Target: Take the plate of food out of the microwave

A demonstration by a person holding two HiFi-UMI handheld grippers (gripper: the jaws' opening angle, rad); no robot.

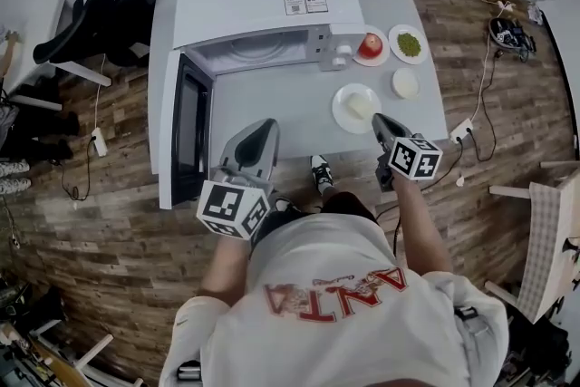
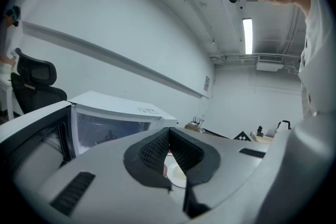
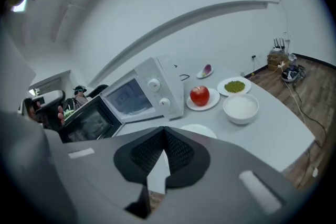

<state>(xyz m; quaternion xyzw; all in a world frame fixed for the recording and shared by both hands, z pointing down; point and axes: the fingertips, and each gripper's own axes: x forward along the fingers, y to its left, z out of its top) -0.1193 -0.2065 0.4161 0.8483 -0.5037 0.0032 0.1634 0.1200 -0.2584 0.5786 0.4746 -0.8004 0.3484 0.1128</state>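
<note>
Fingers, right: right gripper (image 1: 378,122) was clenched shut on nothing, its pads meeting tip to tip.
Fingers, left: left gripper (image 1: 264,126) was likewise closed and empty, pointing toward the open cavity.
Plate: round white plate with a pale piece of food (image 1: 356,108) sat on the grey table (image 1: 272,100), outside the white microwave oven (image 1: 258,4), at 11 o'clock from the right tips.
Door: black-windowed microwave door (image 1: 188,127) stood swung open at 9 o'clock.
Stage: removal looked finished.
Doing it well: the right gripper would best draw away toward 6 o'clock, clear of the plate's rim.
</note>
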